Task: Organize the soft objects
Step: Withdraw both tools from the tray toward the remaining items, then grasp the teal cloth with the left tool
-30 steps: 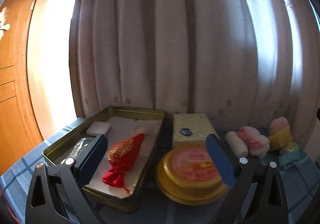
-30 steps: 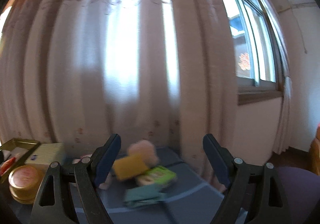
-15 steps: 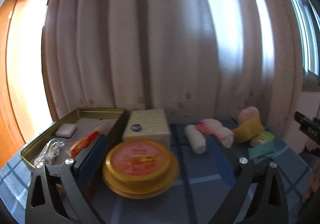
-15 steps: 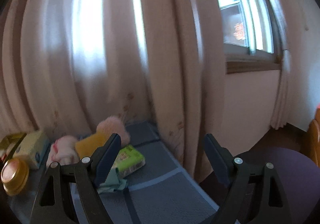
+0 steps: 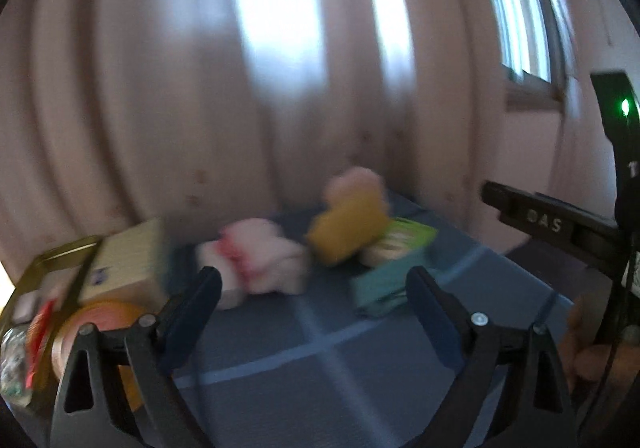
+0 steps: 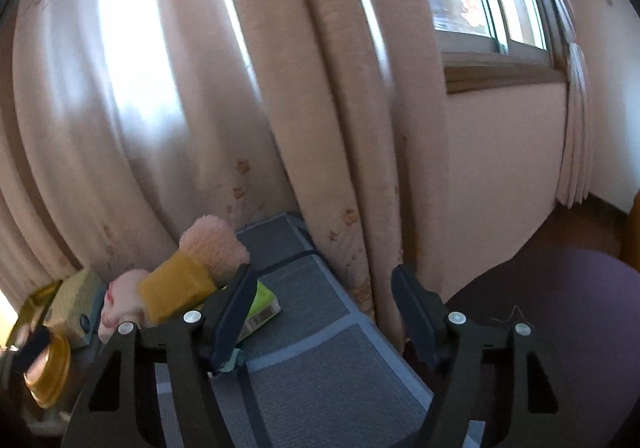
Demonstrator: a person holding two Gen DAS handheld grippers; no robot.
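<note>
On the blue checked tablecloth (image 5: 320, 360) lies a pile of soft things: a pink-and-white plush (image 5: 260, 256), a yellow sponge (image 5: 348, 232) with a pink puff (image 5: 356, 180) behind it, a green packet (image 5: 404, 244) and a teal cloth (image 5: 384, 284). My left gripper (image 5: 312, 280) hovers just short of them; its jaws are closing slightly, with nothing between them. My right gripper (image 6: 324, 276) is to the right of the sponge (image 6: 176, 288) and the puff (image 6: 212, 244). Its jaws are closing over bare cloth, the left finger in front of the green packet (image 6: 264, 300).
At the left are a yellow tissue box (image 5: 128, 268), a round yellow tin (image 5: 100, 324) and a gold tray (image 5: 60, 252) with a red pouch (image 5: 38, 332). A pink curtain (image 6: 320, 128) hangs behind the table. A purple seat (image 6: 560, 328) lies beyond the table's right edge.
The left view has swung right, from the tray and tin to the soft pile. The right view has also swung right, and its jaws have narrowed.
</note>
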